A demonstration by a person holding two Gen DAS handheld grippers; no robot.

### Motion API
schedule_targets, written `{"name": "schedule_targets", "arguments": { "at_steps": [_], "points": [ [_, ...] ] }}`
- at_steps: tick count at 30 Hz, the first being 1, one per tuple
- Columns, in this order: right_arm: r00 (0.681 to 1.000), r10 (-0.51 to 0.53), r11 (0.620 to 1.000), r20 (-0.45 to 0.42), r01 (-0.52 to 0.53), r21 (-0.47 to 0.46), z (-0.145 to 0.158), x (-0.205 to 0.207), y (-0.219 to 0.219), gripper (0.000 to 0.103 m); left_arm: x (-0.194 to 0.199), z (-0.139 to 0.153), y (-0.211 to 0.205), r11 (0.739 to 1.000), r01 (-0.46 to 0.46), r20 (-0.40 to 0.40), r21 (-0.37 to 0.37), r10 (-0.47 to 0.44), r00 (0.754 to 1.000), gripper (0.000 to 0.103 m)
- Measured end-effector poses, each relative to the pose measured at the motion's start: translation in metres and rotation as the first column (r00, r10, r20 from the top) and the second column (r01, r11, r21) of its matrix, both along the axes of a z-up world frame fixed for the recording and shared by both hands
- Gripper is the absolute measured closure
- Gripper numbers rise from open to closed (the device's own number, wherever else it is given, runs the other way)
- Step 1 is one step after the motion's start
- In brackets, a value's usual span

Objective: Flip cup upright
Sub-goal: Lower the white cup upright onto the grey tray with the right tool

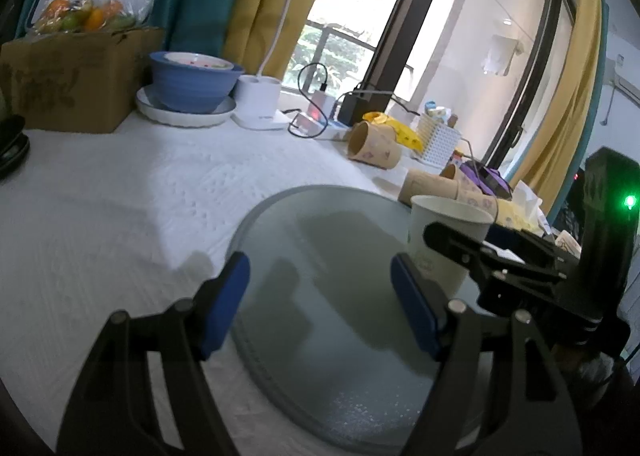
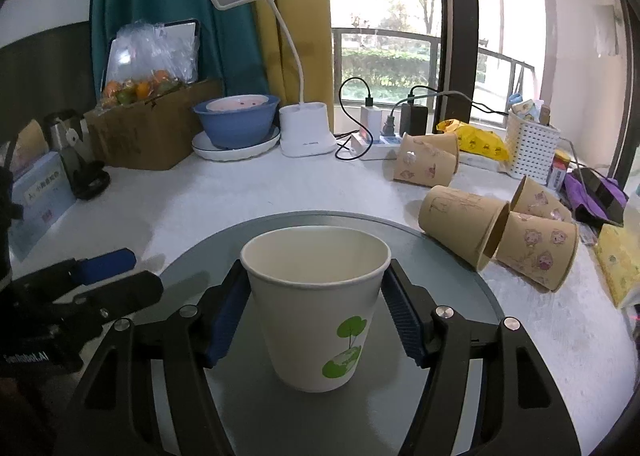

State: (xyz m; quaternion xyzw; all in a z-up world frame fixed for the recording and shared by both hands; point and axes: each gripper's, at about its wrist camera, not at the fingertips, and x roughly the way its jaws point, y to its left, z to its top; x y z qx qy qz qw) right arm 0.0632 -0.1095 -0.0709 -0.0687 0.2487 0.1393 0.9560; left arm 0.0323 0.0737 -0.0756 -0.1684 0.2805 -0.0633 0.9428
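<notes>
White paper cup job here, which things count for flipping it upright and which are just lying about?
Job: white cup, upright on the grey round tray, right gripper, left gripper.
Lying about: brown cups, desk lamp, blue bowl, white basket.

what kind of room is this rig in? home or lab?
Likely a home, a lived-in desk by a balcony window rather than a lab: a desk lamp, stacked bowls on a plate, a bag of fruit on a cardboard box, and curtains beside the glass door.
</notes>
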Motion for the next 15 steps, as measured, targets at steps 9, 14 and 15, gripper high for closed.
{"name": "schedule_targets", "arguments": {
  "at_steps": [9, 14, 15],
  "points": [
    [1.0, -0.019, 1.0, -0.008, 0.02, 0.008, 0.0, -0.005, -0.008, 0.034, 0.0, 0.0, -0.001, 1.0, -0.002, 0.001, 0.005, 0.002, 1.0, 0.029],
    [0.999, -0.036, 0.999, -0.008, 0.036, 0.017, -0.001, -0.01, -0.012, 0.033, -0.001, 0.002, -0.004, 0.999, -0.003, 0.005, 0.033, 0.003, 1.0, 0.029],
    [0.999, -0.041, 0.999, -0.007, 0.041, 0.019, -0.001, -0.011, -0.013, 0.033, -0.002, 0.002, -0.006, 0.999, -0.002, 0.007, 0.04, 0.002, 1.0, 0.029]
  ]
}}
